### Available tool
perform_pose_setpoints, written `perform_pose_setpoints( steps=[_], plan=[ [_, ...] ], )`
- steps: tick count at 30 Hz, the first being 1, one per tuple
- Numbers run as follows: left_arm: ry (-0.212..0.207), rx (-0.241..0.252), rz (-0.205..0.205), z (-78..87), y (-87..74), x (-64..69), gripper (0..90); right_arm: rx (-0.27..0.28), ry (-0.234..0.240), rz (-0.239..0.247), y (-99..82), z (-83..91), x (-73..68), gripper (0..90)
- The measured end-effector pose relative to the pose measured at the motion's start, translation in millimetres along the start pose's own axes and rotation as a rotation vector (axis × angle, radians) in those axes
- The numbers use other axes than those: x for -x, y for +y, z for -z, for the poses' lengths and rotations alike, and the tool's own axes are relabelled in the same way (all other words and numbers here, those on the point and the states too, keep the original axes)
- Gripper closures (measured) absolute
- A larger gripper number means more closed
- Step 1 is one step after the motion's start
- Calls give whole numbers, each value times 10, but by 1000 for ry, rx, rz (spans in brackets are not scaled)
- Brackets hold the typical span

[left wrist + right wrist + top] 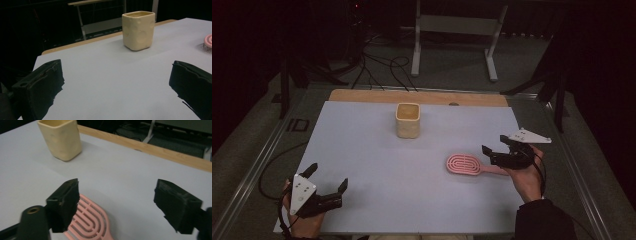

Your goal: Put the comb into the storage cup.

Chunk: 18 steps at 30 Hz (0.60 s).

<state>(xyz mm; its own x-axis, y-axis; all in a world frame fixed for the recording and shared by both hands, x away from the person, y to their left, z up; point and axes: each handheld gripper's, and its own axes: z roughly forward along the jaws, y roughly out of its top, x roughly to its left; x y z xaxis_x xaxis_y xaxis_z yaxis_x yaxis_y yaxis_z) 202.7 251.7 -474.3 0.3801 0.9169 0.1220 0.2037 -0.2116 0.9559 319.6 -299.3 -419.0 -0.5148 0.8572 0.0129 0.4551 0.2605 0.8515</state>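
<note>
Pink plastic brush (464,164) lies flat on the table (372,150), its handle between the right gripper's (495,146) open fingers; light, stiff, slippery—grip the narrow handle. Left gripper (328,177) idles open.

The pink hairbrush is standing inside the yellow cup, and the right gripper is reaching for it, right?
Not quite. The pink hairbrush lies flat on the table, apart from the yellow cup, as the high view shows. The right gripper is indeed reaching for it, with jaws apart over the handle end.
</note>
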Motion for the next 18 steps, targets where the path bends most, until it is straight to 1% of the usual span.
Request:
perform_pose_setpoints(
  steps=[1, 2, 3, 4, 5, 6, 7, 9, 11, 13, 15, 16, 17, 18],
  plan=[
    [-1, 1, 2, -1, -1, 0, 1, 0, 0, 0, 0, 0, 0, 226],
    [-2, 0, 1, -2, -1, -1, 1, -16, 3, -15, -13, -32, 46, 276],
    [-1, 0, 1, -2, -1, 0, 1, -16, 3, -15, -13, -32, 46, 276],
    [-2, 0, 2, -3, -2, 0, 1, -25, 4, -23, -19, -49, 65, 300],
    [-2, -1, 1, -4, -2, 0, 1, -45, 0, -33, -34, -87, 96, 354],
    [-2, -1, 1, -4, -2, 0, 1, -45, 0, -33, -34, -87, 96, 354],
    [-2, -1, 1, -3, -2, 1, 1, -68, -15, -30, -49, -125, 118, 421],
    [-4, -2, -1, -3, -2, 2, 1, -95, -24, -31, -65, -169, 137, 472],
    [-4, -2, -1, -4, -2, 2, 1, -119, -33, -23, -82, -205, 154, 504],
    [-5, -2, 0, -6, -4, 2, 1, -143, -52, -13, -101, -241, 160, 529],
    [-6, -2, 1, -8, -5, 1, 1, -157, -58, -9, -121, -275, 163, 563],
    [-6, -2, 1, -8, -5, 1, 1, -157, -58, -9, -121, -275, 163, 563],
    [-6, -2, 0, -8, -5, 2, 1, -170, -68, -5, -144, -303, 163, 592],
    [-6, -2, 0, -8, -5, 2, 1, -170, -68, -5, -144, -303, 163, 592]
  ],
)
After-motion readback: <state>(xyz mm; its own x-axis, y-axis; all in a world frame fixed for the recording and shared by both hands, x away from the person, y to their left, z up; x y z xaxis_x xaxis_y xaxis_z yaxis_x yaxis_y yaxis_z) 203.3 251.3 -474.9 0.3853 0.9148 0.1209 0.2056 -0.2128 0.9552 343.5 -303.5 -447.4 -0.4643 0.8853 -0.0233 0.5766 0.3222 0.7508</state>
